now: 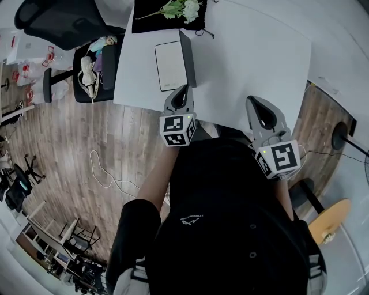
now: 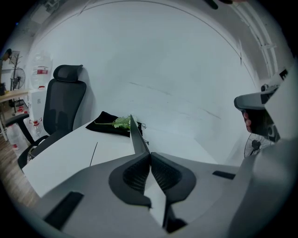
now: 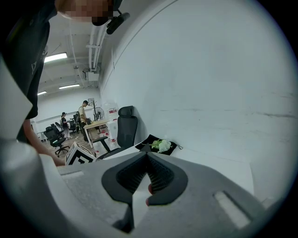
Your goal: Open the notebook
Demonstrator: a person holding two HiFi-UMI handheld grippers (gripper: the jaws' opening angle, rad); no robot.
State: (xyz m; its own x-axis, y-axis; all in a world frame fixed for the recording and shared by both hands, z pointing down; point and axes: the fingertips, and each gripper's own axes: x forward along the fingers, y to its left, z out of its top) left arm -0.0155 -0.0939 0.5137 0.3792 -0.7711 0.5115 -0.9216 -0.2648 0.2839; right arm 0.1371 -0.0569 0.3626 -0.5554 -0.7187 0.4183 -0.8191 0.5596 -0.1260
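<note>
The notebook is open on the white table [image 1: 253,57]: its white base [image 1: 169,65] lies flat and its dark lid [image 1: 188,57] stands about upright. In the left gripper view the lid [image 2: 135,134] shows edge-on, just beyond the jaw tips. My left gripper [image 1: 182,92] hovers at the lid's near corner, over the table's front edge, its jaws shut with nothing seen between them [image 2: 150,154]. My right gripper [image 1: 260,109] hangs further right above the table edge, shut and empty [image 3: 147,156].
A black cloth [image 1: 151,23] with green and white flowers [image 1: 183,8] lies at the table's far end. A black office chair [image 1: 95,66] stands left of the table. A cable [image 1: 104,173] loops on the wooden floor. A fan base [image 1: 340,135] and a wooden stool [image 1: 330,220] are at the right.
</note>
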